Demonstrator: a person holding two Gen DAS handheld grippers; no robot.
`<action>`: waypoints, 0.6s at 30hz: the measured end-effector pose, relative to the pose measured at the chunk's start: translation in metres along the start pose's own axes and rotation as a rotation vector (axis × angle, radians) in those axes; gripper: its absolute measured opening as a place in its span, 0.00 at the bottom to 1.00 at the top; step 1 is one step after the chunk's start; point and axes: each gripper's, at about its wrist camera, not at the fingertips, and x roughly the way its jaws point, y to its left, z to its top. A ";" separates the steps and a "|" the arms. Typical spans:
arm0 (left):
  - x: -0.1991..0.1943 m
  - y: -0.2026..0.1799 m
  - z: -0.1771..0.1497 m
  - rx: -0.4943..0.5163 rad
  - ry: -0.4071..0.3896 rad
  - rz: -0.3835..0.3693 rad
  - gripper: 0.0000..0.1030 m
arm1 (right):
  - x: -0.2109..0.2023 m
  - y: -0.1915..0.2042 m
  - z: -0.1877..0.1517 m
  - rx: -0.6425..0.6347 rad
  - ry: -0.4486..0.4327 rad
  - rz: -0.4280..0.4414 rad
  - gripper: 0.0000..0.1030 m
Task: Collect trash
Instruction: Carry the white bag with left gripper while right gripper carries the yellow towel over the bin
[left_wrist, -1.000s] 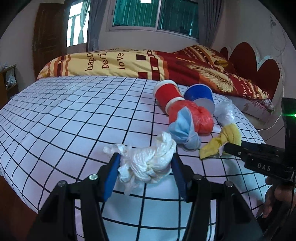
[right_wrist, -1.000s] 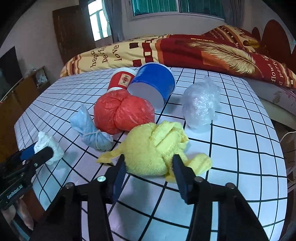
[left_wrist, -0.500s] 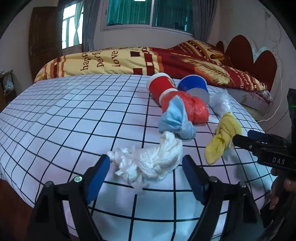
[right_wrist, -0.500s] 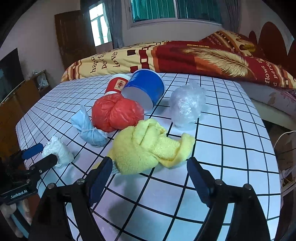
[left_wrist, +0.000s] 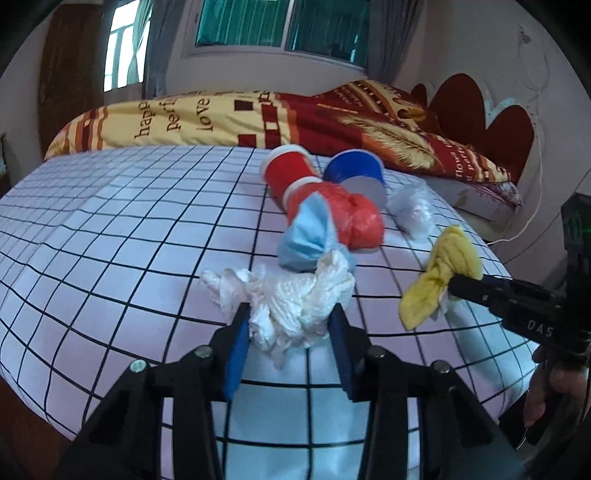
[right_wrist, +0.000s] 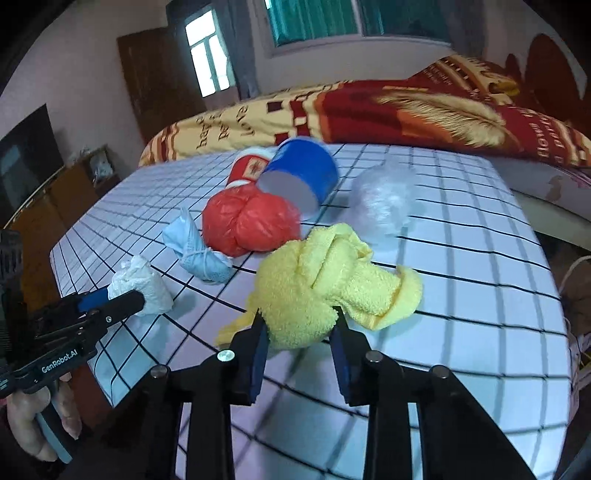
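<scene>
Left gripper (left_wrist: 290, 326) has just been closing and now pinches the white tissue wad (left_wrist: 295, 299) on the checked bedsheet (left_wrist: 129, 229), while the right gripper (right_wrist: 299, 328) has likewise just closed on the yellow cloth (right_wrist: 325, 284). At twelve o'clock from the yellow cloth lie the red bag (right_wrist: 247, 225), blue cup (right_wrist: 301, 173) and clear plastic ball (right_wrist: 384, 199); the light-blue mask (right_wrist: 199, 251) sits at ten.

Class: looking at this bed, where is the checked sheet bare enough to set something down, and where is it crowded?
Bare: the checked sheet left of the red cup, below the folded quilt; also the strip right of the clear plastic wad. Crowded: cups, red bag, blue mask, yellow cloth.
</scene>
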 end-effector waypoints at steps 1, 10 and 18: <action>-0.001 -0.003 0.000 0.003 -0.001 -0.006 0.41 | -0.009 -0.004 -0.004 0.006 -0.008 -0.008 0.32; -0.023 -0.037 -0.009 0.047 -0.018 -0.049 0.41 | -0.073 0.001 -0.043 0.034 -0.082 -0.049 0.33; -0.030 -0.077 -0.014 0.121 -0.006 -0.069 0.41 | -0.112 -0.013 -0.071 0.054 -0.121 -0.083 0.33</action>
